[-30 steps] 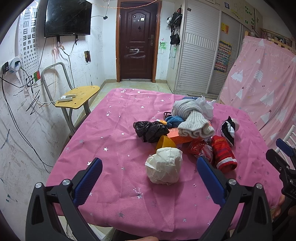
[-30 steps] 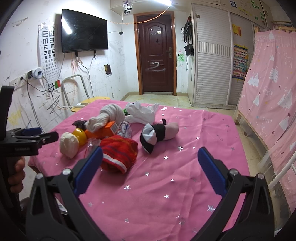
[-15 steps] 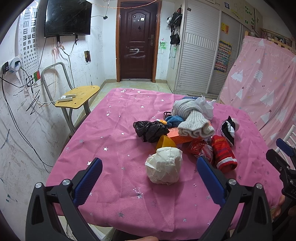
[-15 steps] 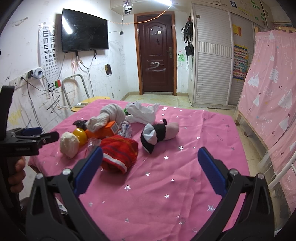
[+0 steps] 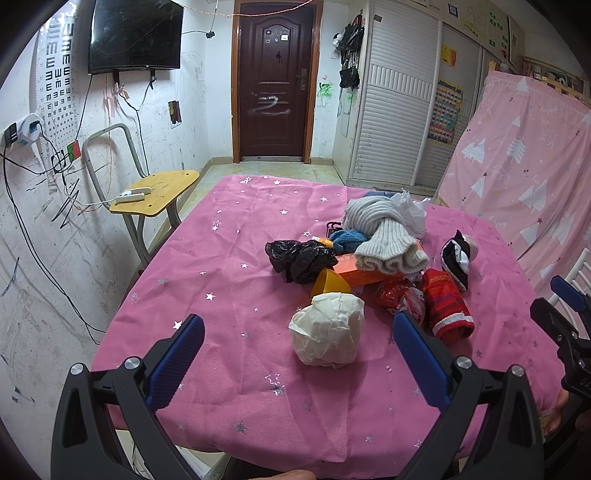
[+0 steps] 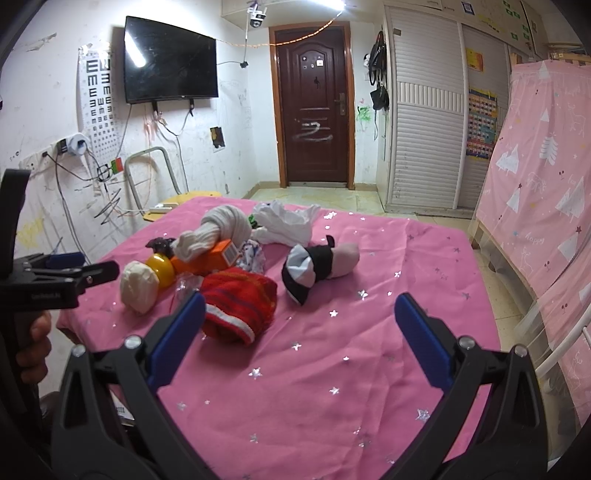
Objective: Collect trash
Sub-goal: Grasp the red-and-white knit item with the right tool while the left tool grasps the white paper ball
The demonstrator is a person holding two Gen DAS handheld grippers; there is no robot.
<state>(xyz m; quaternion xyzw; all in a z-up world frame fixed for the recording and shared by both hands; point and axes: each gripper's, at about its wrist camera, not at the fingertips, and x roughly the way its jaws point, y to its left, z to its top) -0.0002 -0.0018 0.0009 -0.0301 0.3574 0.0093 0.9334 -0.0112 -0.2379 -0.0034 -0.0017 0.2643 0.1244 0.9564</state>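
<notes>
left gripper point(image 5: 295, 347) hangs with its jaws spread wide at the near edge of the pink table point(image 5: 229, 258), framing the crumpled white paper ball point(image 5: 327, 334) without touching it. right gripper point(image 6: 299, 321) is likewise spread wide and empty, near the red knit sock point(image 6: 240, 302). a black plastic bag point(image 5: 301, 258) lies farther back beside the grey knit sock point(image 5: 384, 236)

My wrist views are evenly lit and sharp from a ceiling lamp point(image 6: 341, 3) at far top, glare streaks the television point(image 6: 170, 62), and edges bow into black corners.
</notes>
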